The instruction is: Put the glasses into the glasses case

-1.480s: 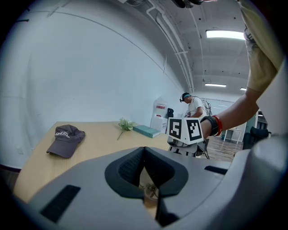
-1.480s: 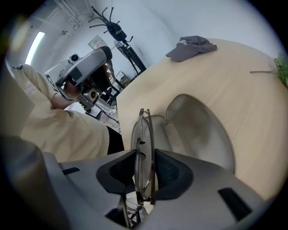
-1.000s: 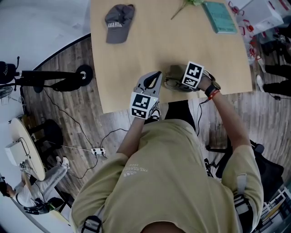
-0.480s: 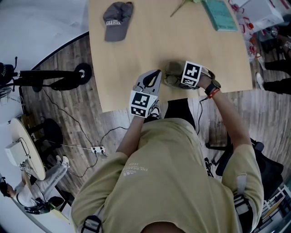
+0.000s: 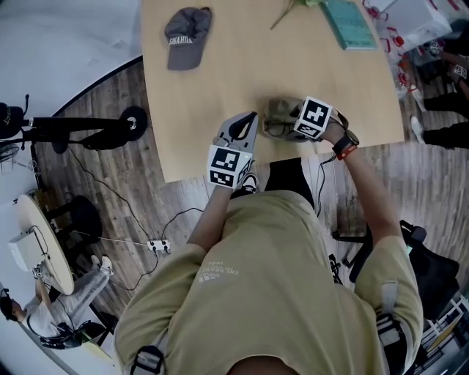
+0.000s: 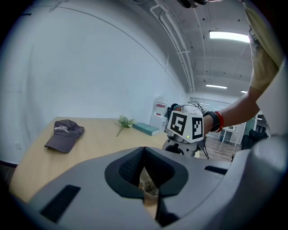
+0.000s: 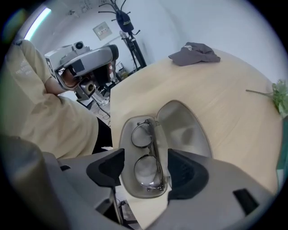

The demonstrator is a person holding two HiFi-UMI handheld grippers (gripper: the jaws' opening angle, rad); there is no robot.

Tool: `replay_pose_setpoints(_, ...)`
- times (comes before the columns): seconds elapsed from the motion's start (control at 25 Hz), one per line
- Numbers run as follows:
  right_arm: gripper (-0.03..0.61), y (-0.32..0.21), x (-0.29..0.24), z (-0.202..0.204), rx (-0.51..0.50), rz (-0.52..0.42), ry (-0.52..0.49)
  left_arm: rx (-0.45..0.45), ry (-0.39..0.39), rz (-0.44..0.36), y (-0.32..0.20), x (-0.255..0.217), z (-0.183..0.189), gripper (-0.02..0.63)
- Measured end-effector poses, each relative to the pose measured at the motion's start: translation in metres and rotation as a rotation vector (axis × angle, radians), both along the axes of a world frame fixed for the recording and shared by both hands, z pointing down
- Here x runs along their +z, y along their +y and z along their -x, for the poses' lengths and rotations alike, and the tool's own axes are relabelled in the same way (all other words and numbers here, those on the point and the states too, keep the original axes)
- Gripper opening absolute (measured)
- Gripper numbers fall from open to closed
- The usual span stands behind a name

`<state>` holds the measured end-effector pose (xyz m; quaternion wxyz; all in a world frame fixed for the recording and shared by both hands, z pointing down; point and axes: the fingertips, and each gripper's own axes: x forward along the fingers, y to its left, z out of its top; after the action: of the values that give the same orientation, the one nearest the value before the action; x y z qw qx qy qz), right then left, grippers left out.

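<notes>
The round wire-rimmed glasses lie folded in the lower half of the open grey case, whose lid is laid back on the table. My right gripper points steeply down over them. Its jaws stand apart on either side of the glasses and are opening, with no pad touching the frame. The head view puts the case and glasses near the table's front edge, under the right gripper. Left of the case, the left gripper rests shut and holds nothing; the left gripper view shows its jaw tips together.
A grey cap lies at the far left of the wooden table. A teal book and a green sprig lie at the far right. A black stand and cables are on the floor to the left.
The right gripper's jaws have spread apart and let go of the glasses, which now lie in the case. The right gripper tipped slightly. The left gripper stayed where it was.
</notes>
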<state>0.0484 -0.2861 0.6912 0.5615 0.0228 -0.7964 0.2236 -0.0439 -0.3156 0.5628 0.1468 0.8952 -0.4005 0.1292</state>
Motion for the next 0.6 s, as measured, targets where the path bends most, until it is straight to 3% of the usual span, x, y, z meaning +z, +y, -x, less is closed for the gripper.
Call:
replay_pose_setpoints(0.28, 0.318, -0.005, -0.031, -0.003, 0.168, -0.069, -0.096, 0.005, 0.002, -0.027, 0.0, -0.014, 0.003, 0.021)
replay_pose_setpoints(0.36, 0.339, -0.012, -0.046, -0.005, 0.235, -0.128, -0.143, 0.006, 0.004, -0.043, -0.001, -0.022, 0.005, 0.021)
replay_pose_setpoints(0.4, 0.401, -0.018, -0.054, -0.006, 0.273, -0.168, -0.169, 0.008, 0.005, -0.051, -0.002, -0.026, 0.006, 0.021)
replay_pose_setpoints(0.6, 0.4, -0.04, -0.108, -0.005, 0.478, -0.333, -0.315, 0.014, 0.005, -0.09, -0.009, -0.049, 0.011, 0.021)
